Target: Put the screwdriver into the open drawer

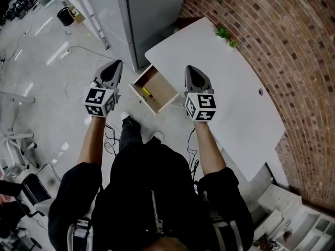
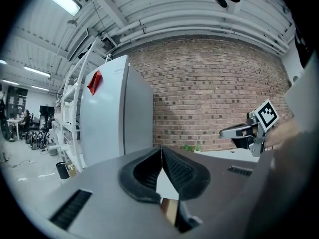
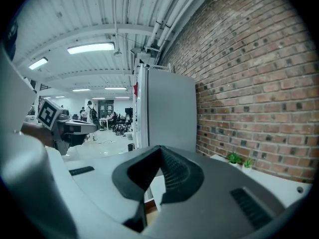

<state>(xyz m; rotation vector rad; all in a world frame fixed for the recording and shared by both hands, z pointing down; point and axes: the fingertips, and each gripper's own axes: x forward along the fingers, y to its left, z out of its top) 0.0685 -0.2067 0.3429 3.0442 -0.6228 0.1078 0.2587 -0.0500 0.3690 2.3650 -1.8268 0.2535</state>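
The left gripper (image 1: 115, 64) has its jaws pressed together with nothing between them, as its own view shows at the pad tips (image 2: 161, 154); the right gripper (image 1: 191, 68) is likewise closed and empty (image 3: 160, 152); both are held up, level with each other, one on each side of the drawer (image 1: 159, 106) and touching nothing. Between them the drawer stands pulled out from the left edge of the white table (image 1: 225, 82); inside it, toward its left wall, lies a small yellow thing that I take for the screwdriver (image 1: 147, 92), too small here to tell handle from shaft. Judged from this, the placing itself looks done, and the step in hand is a clean finish; the sound way is to hold both pairs of jaws closed and bring the hands away high, clear of the drawer front and its thin walls, since a knock there could jolt the tool or shift the drawer; a look down to confirm that the tool lies wholly within the walls, nothing riding over the rim, is worthwhile. Farther off stand a grey cabinet (image 1: 154, 14) and a little green plant (image 1: 225, 34) at the table's far end.
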